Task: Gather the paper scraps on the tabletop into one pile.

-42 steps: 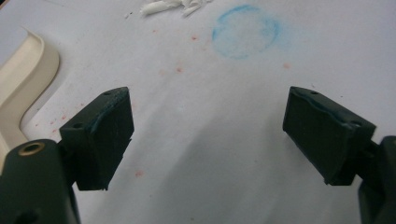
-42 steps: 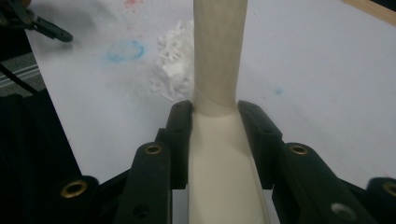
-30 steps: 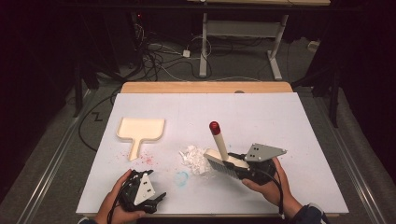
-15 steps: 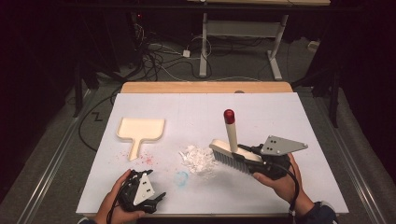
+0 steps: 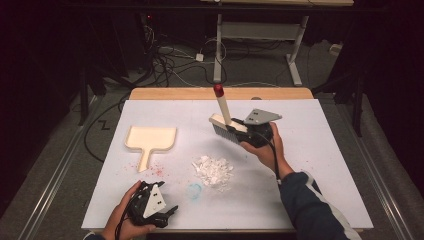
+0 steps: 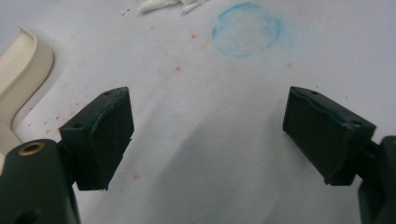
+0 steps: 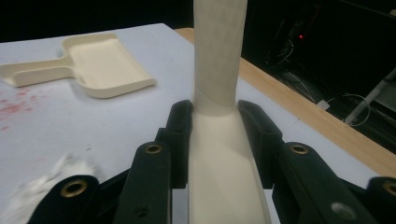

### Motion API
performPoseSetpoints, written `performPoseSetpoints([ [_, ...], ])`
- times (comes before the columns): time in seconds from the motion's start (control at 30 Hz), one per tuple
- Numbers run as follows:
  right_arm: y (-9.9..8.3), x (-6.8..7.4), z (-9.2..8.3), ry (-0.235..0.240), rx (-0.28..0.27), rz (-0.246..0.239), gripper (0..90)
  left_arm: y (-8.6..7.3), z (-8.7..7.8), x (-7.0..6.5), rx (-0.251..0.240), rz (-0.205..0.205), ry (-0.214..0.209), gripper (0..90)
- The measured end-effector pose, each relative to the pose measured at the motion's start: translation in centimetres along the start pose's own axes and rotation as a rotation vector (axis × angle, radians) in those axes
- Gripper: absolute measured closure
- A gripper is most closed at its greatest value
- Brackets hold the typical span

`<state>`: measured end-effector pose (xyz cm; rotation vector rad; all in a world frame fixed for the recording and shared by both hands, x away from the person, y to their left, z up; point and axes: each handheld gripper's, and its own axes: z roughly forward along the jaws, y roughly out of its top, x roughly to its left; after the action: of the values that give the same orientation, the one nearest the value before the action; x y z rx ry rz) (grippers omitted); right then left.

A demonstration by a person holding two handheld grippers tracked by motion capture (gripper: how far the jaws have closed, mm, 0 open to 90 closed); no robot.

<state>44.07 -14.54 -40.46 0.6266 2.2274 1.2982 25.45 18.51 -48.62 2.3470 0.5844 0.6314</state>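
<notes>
**Brush held above the white scraps**

High view: brush (image 5: 226, 121) clamped in right gripper (image 5: 248, 131), raised beyond scrap pile (image 5: 213, 169); dustpan (image 5: 150, 140) left of pile; left gripper (image 5: 167, 213) near pile's front-left.

Left gripper view: jaws wide apart, empty, blue ring (image 6: 246, 29) ahead.

Right gripper view: jaws pinching brush handle (image 7: 219, 60).

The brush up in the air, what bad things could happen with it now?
1. The right claw pinches the brush on its smooth tapering handle, so it might slip or twist when the bristles push.
2. The pile of white scraps lies loose and apart from the dustpan; a hard sweep could scatter bits past the pan or off the table.
3. The left claw is open and holds nothing, so the pan may slide when scraps hit it.
</notes>
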Motion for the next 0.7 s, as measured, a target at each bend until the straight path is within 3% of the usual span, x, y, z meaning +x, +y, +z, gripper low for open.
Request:
performPoseSetpoints([
  [0.13, 0.1, -0.3, 2.8, -0.029, -0.003, 0.008, 68.1, -0.3, -0.1, 0.2, -0.005, -0.012, -0.002, 15.4],
  [0.17, 0.3, -0.4, 3.4, -0.033, -0.014, 0.032, 68.1, -0.3, -0.1, 0.2, -0.007, -0.014, -0.004, 15.4],
  [0.33, 0.7, -0.5, 5.7, -0.010, 0.004, 0.031, 68.1, -0.4, -0.2, 0.1, -0.015, -0.012, -0.008, 15.4],
  [0.43, 0.4, -0.3, 6.5, 0.052, 0.009, 0.023, 68.1, -0.4, -0.3, 0.1, -0.019, -0.009, -0.012, 15.6],
  [0.57, 0.3, 0.0, 6.2, 0.137, 0.019, 0.019, 68.1, -0.5, -0.3, 0.1, -0.021, -0.013, -0.012, 15.6],
  [0.7, -0.4, 0.6, 4.6, 0.252, 0.017, -0.052, 68.0, -0.4, -0.4, 0.1, -0.019, -0.010, -0.011, 15.6],
])
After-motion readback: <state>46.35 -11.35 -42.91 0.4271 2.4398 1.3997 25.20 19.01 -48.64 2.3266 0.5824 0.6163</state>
